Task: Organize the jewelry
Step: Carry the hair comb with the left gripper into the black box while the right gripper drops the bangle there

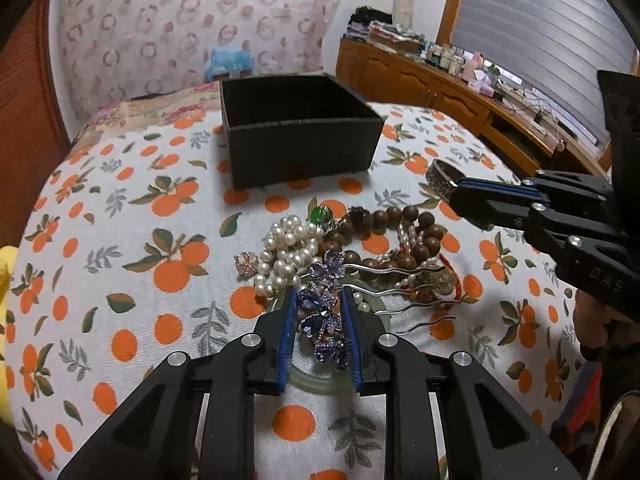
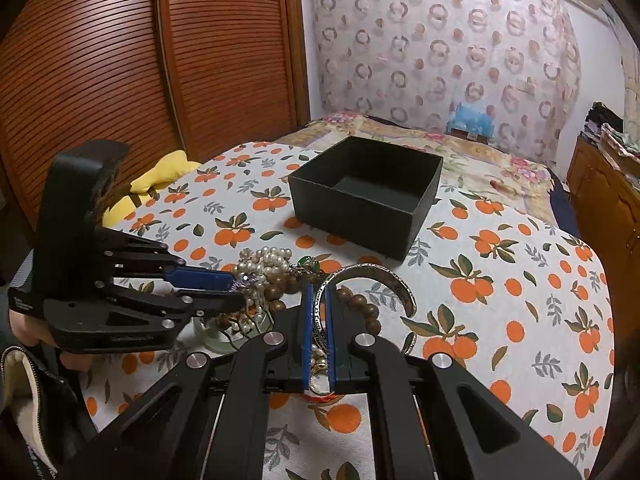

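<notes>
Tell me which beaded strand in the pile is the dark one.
The wooden bead strand: large brown round beads, on the pile's far right side. The pearl strand beside it is white with smaller beads.

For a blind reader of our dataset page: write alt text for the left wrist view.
The left claw grips a purple jeweled hair comb at the near edge of a jewelry pile of pearls and wooden beads on an orange-print tablecloth. At right, the right claw holds a silver bangle; an open black box sits behind.
</notes>
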Motion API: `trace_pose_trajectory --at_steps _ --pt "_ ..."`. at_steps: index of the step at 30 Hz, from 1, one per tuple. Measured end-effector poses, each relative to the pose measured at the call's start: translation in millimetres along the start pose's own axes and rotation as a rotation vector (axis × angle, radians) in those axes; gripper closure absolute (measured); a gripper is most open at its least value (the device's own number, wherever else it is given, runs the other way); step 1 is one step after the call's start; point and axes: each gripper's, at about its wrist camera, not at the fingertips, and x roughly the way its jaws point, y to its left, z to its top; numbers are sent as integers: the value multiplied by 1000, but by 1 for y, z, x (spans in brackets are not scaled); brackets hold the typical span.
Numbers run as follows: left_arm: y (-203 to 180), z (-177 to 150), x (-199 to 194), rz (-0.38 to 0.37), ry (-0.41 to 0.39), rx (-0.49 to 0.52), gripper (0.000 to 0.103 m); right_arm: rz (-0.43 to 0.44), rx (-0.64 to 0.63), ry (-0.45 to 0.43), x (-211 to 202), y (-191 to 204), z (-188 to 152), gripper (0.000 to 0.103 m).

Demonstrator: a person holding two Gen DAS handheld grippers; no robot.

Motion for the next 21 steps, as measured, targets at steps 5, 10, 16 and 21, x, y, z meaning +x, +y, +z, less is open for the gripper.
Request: trace_pose_trajectory --at_steps 5,10,16,21 --pt "-3 1 -20 20 -51 12 83 -2 -2 -8 -2 -1 4 96" --pt "5 7 -30 74 -82 12 83 -7 -3 -14 -2 -2 8 96" --pt "22 16 -34 102 -101 -13 83 -11 -23 -17 2 0 18 96" --pt "35 27 -37 112 -121 -30 83 -11 -49 -31 8 -1 36 96"
